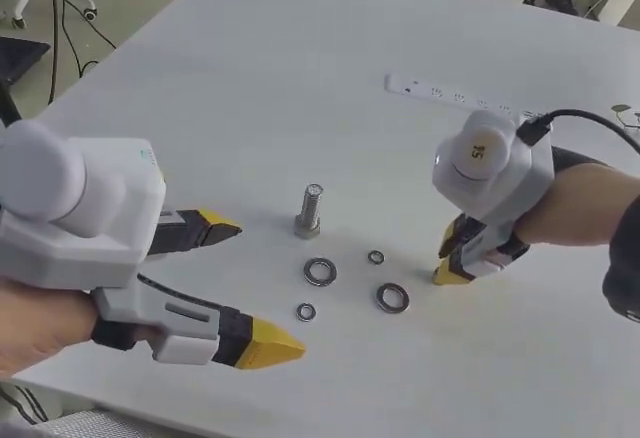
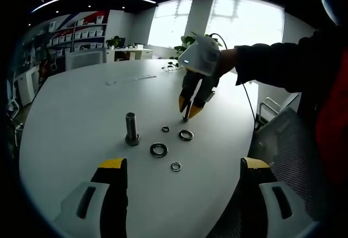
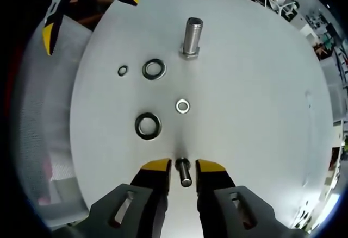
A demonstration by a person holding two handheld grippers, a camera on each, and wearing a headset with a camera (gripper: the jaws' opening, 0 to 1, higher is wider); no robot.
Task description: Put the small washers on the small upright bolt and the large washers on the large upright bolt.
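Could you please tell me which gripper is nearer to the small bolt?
Right. The right gripper has the small bolt standing between its jaws. The left gripper is wide open on the far side of the washers, well away from it.

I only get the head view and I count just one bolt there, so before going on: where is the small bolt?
Observer: In the right gripper view, the small bolt sits between the jaws of the right gripper, with a narrow gap on either side.
Operator: Is it upright?
Observer: It looks so. In the left gripper view it shows as a thin vertical pin between those jaw tips, just beyond a large washer.
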